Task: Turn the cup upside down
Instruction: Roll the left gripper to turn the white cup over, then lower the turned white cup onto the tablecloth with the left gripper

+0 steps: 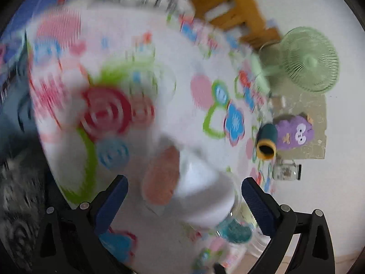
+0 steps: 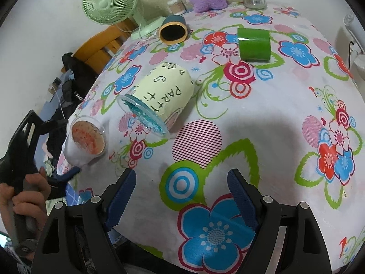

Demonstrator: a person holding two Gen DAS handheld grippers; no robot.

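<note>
The bench (image 2: 262, 123) is covered in a loud flower-print cloth, white wall behind. The white cup (image 2: 85, 140) is tipped at the edge, just beside the PARTY cup (image 2: 164, 96). Both grippers' jaws are spread apart, nothing clamped. Green fan (image 2: 109, 0) is parked far behind it.

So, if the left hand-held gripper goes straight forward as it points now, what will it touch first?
Most likely the white cup with the orange-pink inside. It lies tipped between the open fingers of the left hand-held gripper, right in front. The picture is blurred, so the depth is uncertain.
</note>
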